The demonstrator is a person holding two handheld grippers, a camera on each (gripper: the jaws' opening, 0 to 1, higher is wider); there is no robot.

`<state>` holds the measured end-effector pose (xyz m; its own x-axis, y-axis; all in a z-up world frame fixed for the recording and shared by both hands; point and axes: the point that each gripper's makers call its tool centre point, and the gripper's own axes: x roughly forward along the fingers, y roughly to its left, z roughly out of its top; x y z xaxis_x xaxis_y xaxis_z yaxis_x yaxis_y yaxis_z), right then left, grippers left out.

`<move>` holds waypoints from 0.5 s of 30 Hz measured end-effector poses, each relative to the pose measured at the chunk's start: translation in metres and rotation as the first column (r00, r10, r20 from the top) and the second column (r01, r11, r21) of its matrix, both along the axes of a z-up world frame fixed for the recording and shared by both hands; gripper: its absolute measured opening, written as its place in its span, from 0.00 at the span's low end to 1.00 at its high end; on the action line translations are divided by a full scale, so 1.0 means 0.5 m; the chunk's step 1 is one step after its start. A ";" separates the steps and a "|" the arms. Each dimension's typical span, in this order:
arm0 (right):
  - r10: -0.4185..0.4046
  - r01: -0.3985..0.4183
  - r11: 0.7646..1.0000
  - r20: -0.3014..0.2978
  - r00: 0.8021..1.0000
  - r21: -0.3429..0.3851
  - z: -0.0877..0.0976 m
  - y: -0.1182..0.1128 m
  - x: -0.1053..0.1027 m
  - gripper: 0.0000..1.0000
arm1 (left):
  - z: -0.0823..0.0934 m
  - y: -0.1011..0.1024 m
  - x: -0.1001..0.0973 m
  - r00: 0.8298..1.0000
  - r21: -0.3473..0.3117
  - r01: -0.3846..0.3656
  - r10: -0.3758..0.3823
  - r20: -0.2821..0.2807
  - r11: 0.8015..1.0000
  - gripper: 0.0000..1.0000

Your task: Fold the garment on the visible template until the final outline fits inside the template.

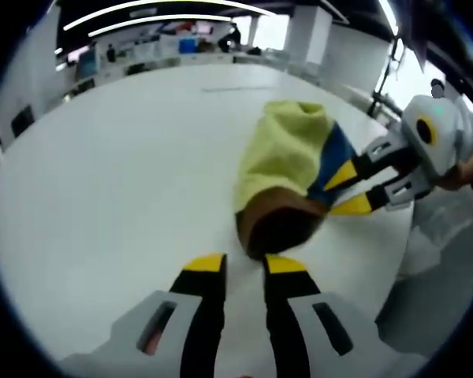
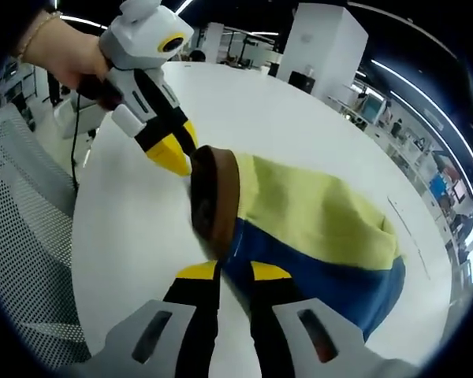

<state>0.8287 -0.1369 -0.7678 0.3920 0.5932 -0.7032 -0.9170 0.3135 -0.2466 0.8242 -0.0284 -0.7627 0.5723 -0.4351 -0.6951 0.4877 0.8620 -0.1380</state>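
A garment [image 1: 288,150] lies bunched on the white table [image 1: 126,181]; it is yellow with a blue part and a brown band. My left gripper [image 1: 244,264] stands open just short of the brown band [image 1: 276,228], with bare table between its tips. In the right gripper view, the left gripper [image 2: 177,153] comes in from the upper left and its yellow tip touches the brown band [image 2: 213,197]. My right gripper [image 2: 232,272] is shut on the blue edge of the garment [image 2: 315,205]. From the left gripper view the right gripper [image 1: 348,191] reaches in at the garment's blue side.
A grey mesh chair [image 2: 24,236] stands against the table's curved edge; the same chair [image 1: 441,260] shows in the left gripper view. A person's hand [image 2: 63,55] holds the left gripper. A thin line [image 1: 229,88] marks the far tabletop. Office desks stand beyond.
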 end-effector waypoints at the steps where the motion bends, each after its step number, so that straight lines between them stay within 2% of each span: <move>1: -0.001 0.001 1.000 0.000 1.000 0.000 0.000 0.000 0.000 0.13 | 0.000 0.000 -0.001 1.000 0.001 0.001 -0.001 0.001 1.000 0.13; 8: 0.015 -0.015 1.000 -0.003 1.000 -0.013 -0.009 0.003 -0.005 0.05 | 0.001 -0.004 0.000 1.000 -0.004 0.002 -0.002 -0.001 1.000 0.09; 15: 0.001 -0.001 1.000 -0.012 1.000 -0.005 -0.008 0.002 -0.001 0.04 | -0.001 -0.005 0.000 1.000 -0.001 0.007 -0.007 -0.003 1.000 0.04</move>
<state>0.8281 -0.1360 -0.7717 0.3826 0.5899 -0.7110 -0.9203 0.3111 -0.2371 0.8242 -0.0308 -0.7634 0.5669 -0.4400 -0.6964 0.4936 0.8583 -0.1404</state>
